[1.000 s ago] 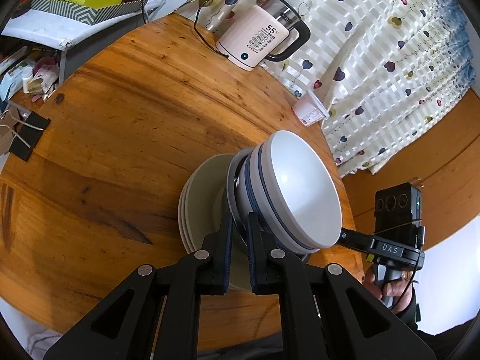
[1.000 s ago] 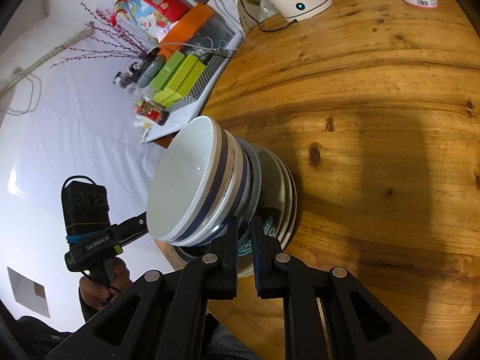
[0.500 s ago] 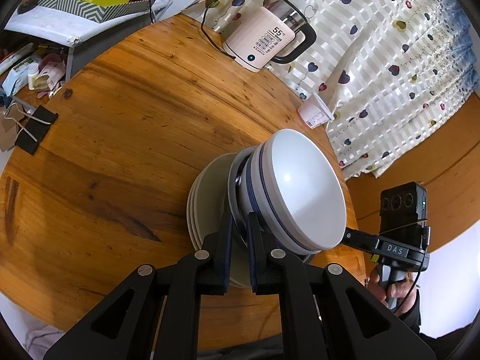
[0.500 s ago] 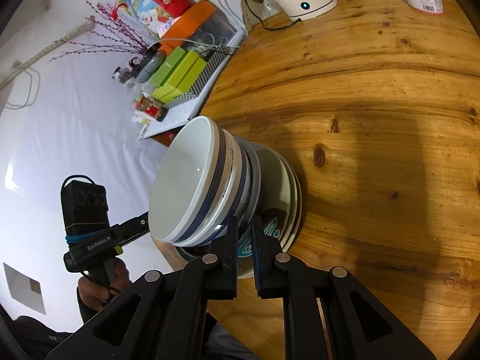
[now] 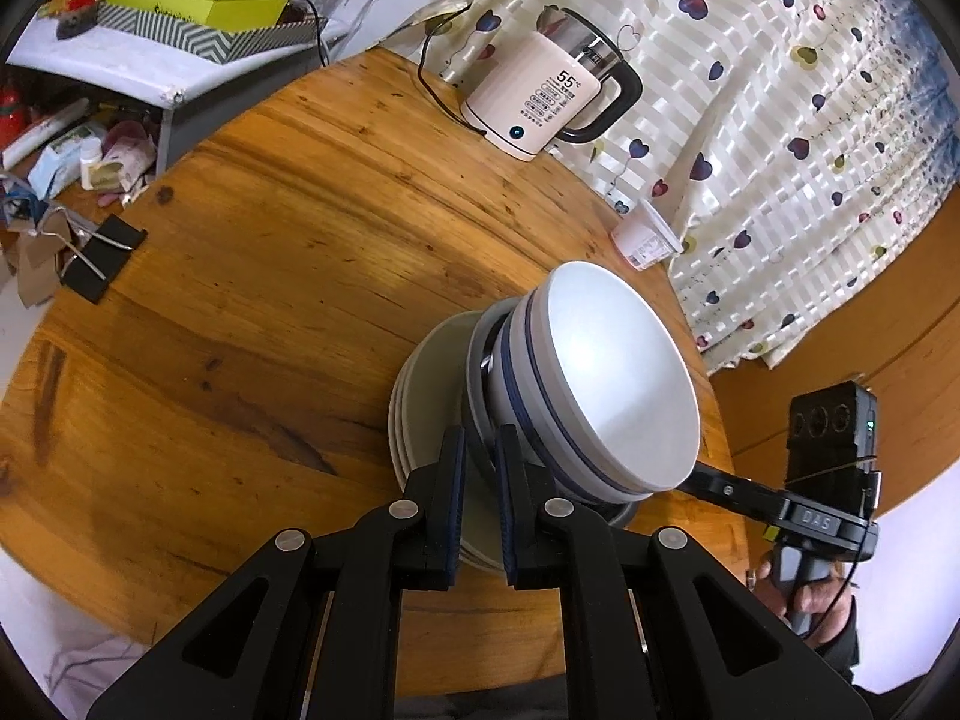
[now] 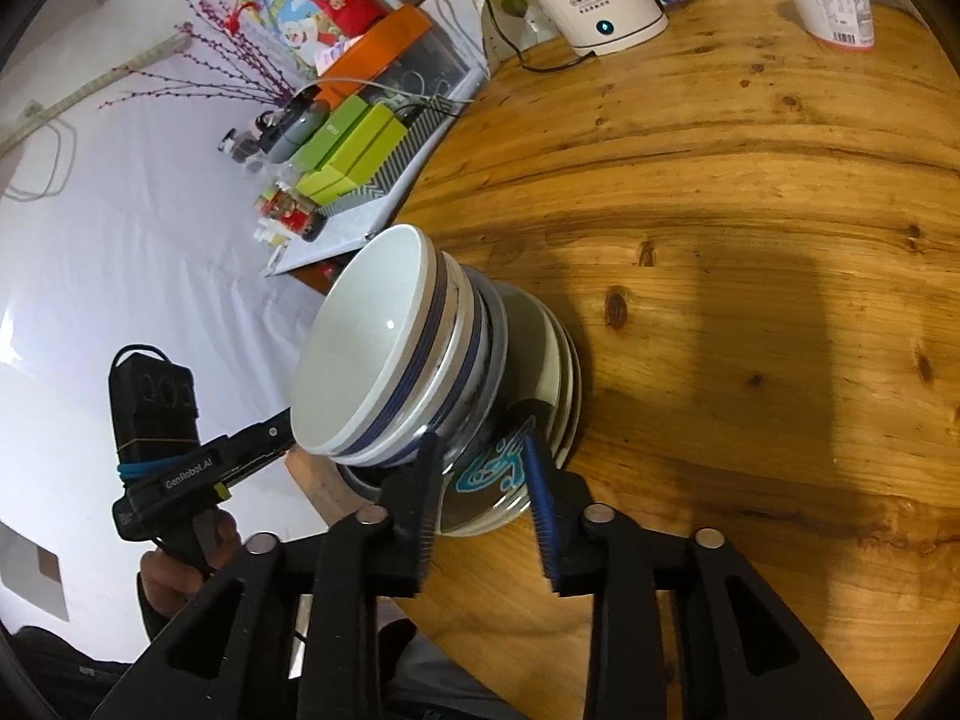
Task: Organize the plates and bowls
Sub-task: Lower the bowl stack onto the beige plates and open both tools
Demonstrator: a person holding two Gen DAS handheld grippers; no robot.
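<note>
in the left wrist view, the stack of bowls (image 5: pixel 591 384) sits on the stack of plates (image 5: pixel 429 396) near the bench (image 5: pixel 252 252) edge closest to the person, far from the kettle (image 5: pixel 543 102) at the far edge. the left gripper (image 5: pixel 479 483) has its jaws almost closed, clamping the plate rim, and just starting to open.

in the right wrist view, the right gripper (image 6: pixel 483 495) has its jaws opening, apart on both sides of the rim of the patterned plate (image 6: pixel 495 471), not pressing it. the crockery looks stiff, heavy, slippery and fragile, so i think the safest hold is on the plate rims from two opposite sides, kept level.
</note>
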